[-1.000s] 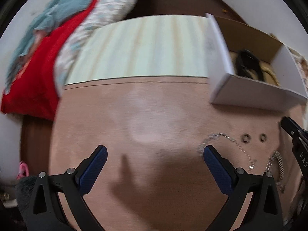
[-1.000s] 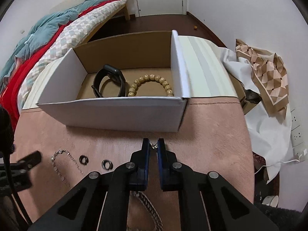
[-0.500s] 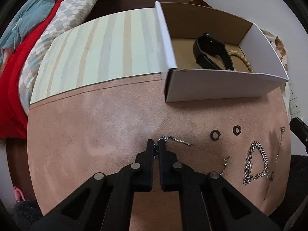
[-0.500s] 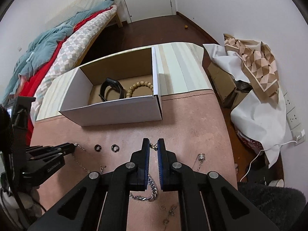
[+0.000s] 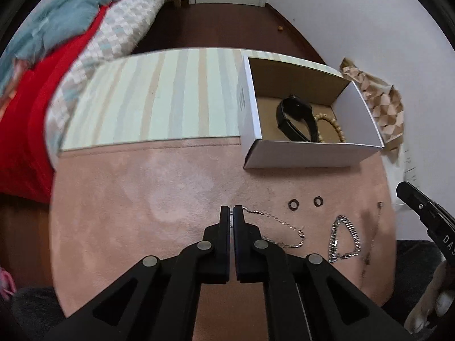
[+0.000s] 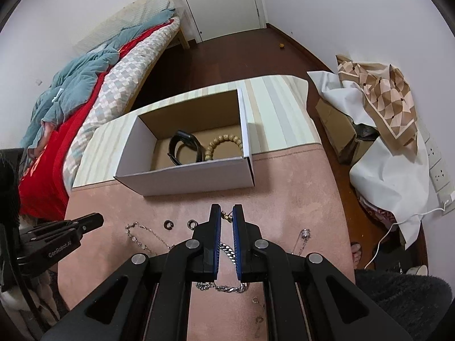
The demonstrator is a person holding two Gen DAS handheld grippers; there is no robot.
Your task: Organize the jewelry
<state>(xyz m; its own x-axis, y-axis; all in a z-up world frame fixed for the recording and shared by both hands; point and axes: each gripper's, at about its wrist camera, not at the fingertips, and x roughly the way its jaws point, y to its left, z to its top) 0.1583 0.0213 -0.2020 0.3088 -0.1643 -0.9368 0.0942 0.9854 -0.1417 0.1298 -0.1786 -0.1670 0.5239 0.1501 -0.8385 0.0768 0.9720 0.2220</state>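
Observation:
An open white cardboard box (image 5: 310,153) (image 6: 184,176) holds a black watch (image 5: 295,119) (image 6: 184,147) and a beaded bracelet (image 5: 335,128) (image 6: 224,145). On the pink mat lie a thin silver chain (image 5: 275,221) (image 6: 142,233), two dark rings (image 5: 293,204) (image 6: 167,224), a thick silver link bracelet (image 5: 344,238) (image 6: 227,250) and a thin pendant chain (image 5: 372,236) (image 6: 303,237). My left gripper (image 5: 231,213) is shut on one end of the thin silver chain. My right gripper (image 6: 227,216) is nearly shut on a small gold clasp above the mat.
The pink mat (image 5: 142,199) covers a table beside a striped cloth (image 5: 159,99). A bed with red and teal bedding (image 6: 71,108) is to the left. Patterned and white fabric (image 6: 384,113) is piled on the right. Dark wooden floor (image 6: 227,51) lies beyond.
My left gripper has closed onto the end of the thin silver chain. My right gripper has risen and pulled back from the box, still pinching the gold clasp, its jaws slightly wider.

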